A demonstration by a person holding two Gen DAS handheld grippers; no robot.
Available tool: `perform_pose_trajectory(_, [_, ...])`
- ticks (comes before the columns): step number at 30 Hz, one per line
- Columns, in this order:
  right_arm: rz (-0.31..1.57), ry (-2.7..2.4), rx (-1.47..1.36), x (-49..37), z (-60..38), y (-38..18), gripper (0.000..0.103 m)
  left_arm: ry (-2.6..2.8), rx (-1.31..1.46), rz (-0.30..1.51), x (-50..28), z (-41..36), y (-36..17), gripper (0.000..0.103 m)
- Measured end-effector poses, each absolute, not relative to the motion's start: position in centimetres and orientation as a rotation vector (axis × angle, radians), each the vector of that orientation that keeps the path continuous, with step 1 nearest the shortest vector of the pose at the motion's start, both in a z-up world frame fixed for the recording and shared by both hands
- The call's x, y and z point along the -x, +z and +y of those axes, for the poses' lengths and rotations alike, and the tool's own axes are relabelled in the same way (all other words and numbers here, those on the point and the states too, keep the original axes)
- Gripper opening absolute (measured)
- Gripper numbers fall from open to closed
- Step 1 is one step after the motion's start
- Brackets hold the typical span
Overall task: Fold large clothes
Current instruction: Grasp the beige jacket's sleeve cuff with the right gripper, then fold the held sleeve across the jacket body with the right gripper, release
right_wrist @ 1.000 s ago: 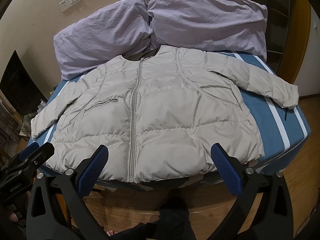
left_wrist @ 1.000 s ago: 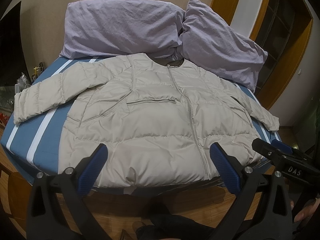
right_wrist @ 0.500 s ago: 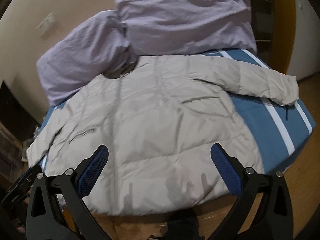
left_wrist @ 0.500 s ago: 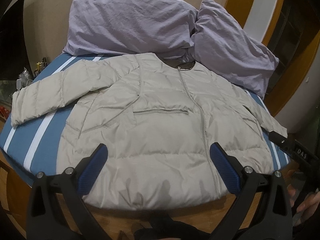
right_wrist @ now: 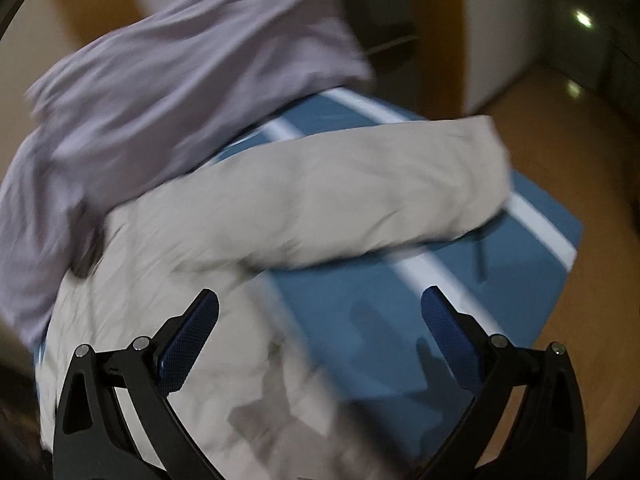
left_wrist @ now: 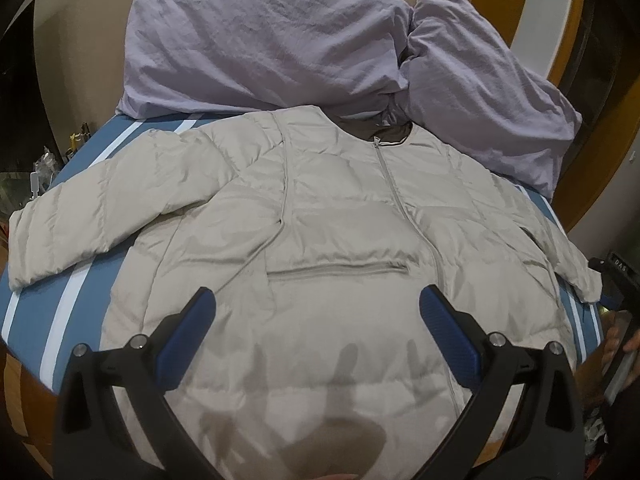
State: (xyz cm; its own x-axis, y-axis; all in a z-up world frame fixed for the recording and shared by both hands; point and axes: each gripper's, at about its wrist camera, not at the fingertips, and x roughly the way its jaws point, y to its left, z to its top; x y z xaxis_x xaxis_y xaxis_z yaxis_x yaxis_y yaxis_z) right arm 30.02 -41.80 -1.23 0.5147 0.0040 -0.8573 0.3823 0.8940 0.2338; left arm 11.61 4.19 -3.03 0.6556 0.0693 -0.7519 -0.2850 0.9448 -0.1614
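Note:
A light grey puffer jacket [left_wrist: 320, 240] lies flat and zipped on a blue striped bed [left_wrist: 60, 304], sleeves spread to both sides. My left gripper [left_wrist: 318, 320] is open and empty above the jacket's lower front, near the chest pocket. My right gripper [right_wrist: 320, 320] is open and empty above the jacket's right side, facing the right sleeve [right_wrist: 360, 200]. The right wrist view is blurred by motion. The right gripper also shows at the left wrist view's right edge [left_wrist: 616, 280].
Two lilac pillows [left_wrist: 260, 48] [left_wrist: 480, 92] lie at the head of the bed behind the collar. A wooden floor [right_wrist: 580, 320] surrounds the bed. Small clutter [left_wrist: 44, 164] sits beyond the bed's left edge. A wooden door frame [left_wrist: 592, 120] stands at the right.
Both grippers have moved forward over the bed. The right gripper has swung to the right toward the right sleeve. The jacket has not moved.

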Motion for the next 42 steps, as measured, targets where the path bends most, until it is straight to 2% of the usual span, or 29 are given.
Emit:
perform_pose_trajectory(10, [1.051,-0.507,-0.467,-34.1,-51.4,-4.7,0.097,0.223,0.291,0.882,-14.6,4.9,-4.1,0.101])
perform_pose_trajectory(13, [1.062,-0.552,-0.491,-34.7,-53.1,-5.5,0.093,0.232,0.300,0.885,-15.3,5.0,-4.2,0.101])
perform_pose_trajectory(16, [1.084,-0.585,-0.517,-35.2,-54.8,-6.7,0.085,0.242,0.307,0.889,-16.2,5.0,-4.2,0.101])
perform_pose_trajectory(18, [1.116,-0.583,-0.555,-35.5,-55.4,-7.7,0.070,0.249,0.317,0.892,-16.7,5.0,-4.1,0.101])
perform_pose_trajectory(20, [1.132,-0.541,-0.619,-35.4,-55.8,-8.8,0.062,0.252,0.325,0.884,-16.8,5.1,-4.0,0.101])
perform_pose_trajectory(21, [1.113,-0.539,-0.608,-35.1,-55.6,-8.6,0.052,0.254,0.326,0.881,-16.9,5.1,-3.9,0.101])
perform_pose_trajectory(22, [1.111,-0.515,-0.604,-35.2,-55.4,-8.7,0.048,0.254,0.329,0.879,-16.9,5.2,-3.9,0.101])
perform_pose_trajectory(24, [1.107,-0.475,-0.584,-35.6,-54.9,-8.6,0.027,0.251,0.335,0.874,-16.7,5.4,-3.9,0.101])
perform_pose_trajectory(26, [1.097,-0.472,-0.556,-35.9,-54.3,-7.8,0.019,0.251,0.340,0.876,-16.4,5.8,-4.0,0.101])
perform_pose_trajectory(34, [0.989,-0.320,-0.343,-38.2,-48.1,-0.6,0.017,0.280,0.360,0.867,-14.3,8.9,-3.8,0.101])
perform_pose_trajectory(38, [0.968,-0.132,-0.253,-40.5,-40.3,2.2,0.017,0.306,0.386,0.853,-12.9,10.9,-3.7,0.101])
perform_pose_trajectory(42, [0.982,0.048,-0.205,-42.1,-32.2,2.7,0.017,0.334,0.399,0.840,-11.3,12.6,-3.4,0.101])
